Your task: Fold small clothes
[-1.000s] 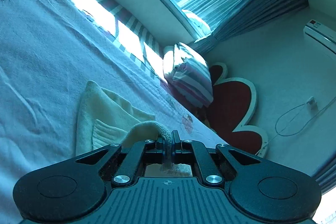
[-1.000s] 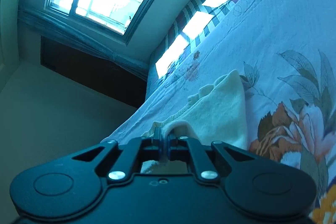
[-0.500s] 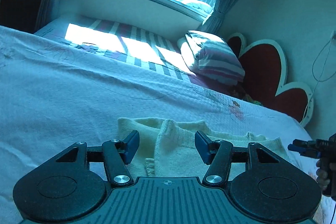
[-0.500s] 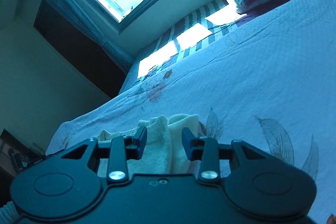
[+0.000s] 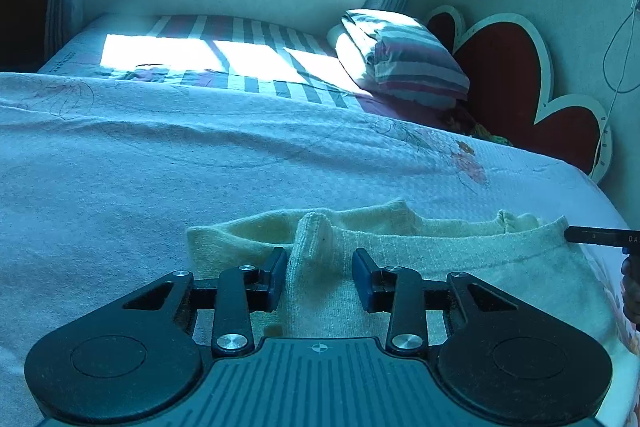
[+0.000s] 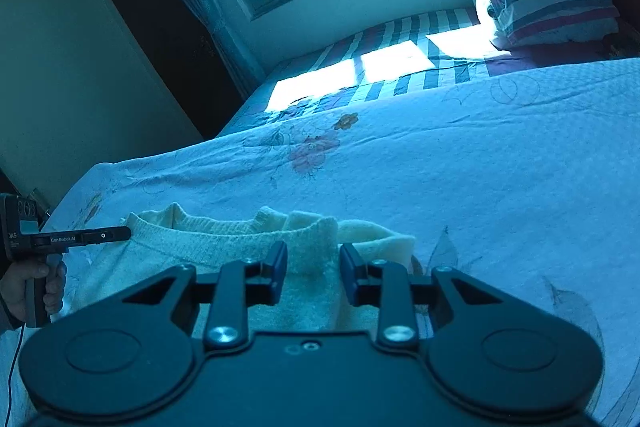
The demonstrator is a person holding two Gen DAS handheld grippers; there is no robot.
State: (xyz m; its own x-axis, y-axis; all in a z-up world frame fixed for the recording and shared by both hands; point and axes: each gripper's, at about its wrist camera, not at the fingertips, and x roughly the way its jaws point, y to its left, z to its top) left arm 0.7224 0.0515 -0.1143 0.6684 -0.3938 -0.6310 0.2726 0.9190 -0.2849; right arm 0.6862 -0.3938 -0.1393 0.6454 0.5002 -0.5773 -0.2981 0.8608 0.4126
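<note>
So the little cream knit sweater (image 5: pixel 420 267) was lying flat on the bedspread (image 5: pixel 160 187), near the front edge of the bed, with the top layer doubled over and a ribbed edge running across it. Both claws were parked low over it, one at each end. The left gripper (image 5: pixel 320 277) had its jaws apart and closing in, with a raised ridge of knit sitting between them, but the pads weren't pressing on the fabric from what I could see. Same deal on the other side: the right gripper (image 6: pixel 313 273) was also part open and narrowing, cloth between the fingers, nothing pinched yet. From the right camera you could see the person's hand (image 6: pixel 34 287) wrapped around the left tool's handle. My guess on handling: that thing looked soft, light and floppy, so it'd sag and bunch the second you lift one end, and loose knit stretches if you yank it. It didn't look slippery, though; the fuzzy texture should give the pads plenty of bite. I'd grab it at the thick ribbed edge or the folded corners, both layers together, one claw per side, so the fold carries over evenly instead of dragging across the bedspread. A striped pillow (image 5: pixel 400 55) sat well clear, by the headboard.
</note>
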